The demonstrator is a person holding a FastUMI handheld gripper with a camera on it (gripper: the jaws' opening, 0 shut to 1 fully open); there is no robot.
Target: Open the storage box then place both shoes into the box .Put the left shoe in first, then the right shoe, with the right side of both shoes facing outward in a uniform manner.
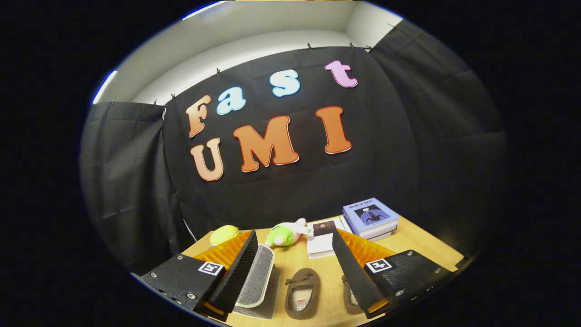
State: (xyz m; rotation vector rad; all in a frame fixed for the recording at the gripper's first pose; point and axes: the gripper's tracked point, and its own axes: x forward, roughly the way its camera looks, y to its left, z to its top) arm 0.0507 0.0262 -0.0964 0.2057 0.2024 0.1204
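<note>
- The gripper (290,268) is hovering above the wooden table (422,243), its two fingers standing wide apart and holding nothing.
- One brown shoe (302,293) is lying on the table between the fingers, opening upward.
- The second shoe (350,297) is sitting just beside it, partly hidden behind the right finger.
- The storage box (256,281) is resting against the left finger's inner side, lid closed.
- Beyond the fingers, a yellow ball (224,235), a plush toy (286,235), a white booklet (321,243) and stacked books (371,219) are lying near the table's far edge.
</note>
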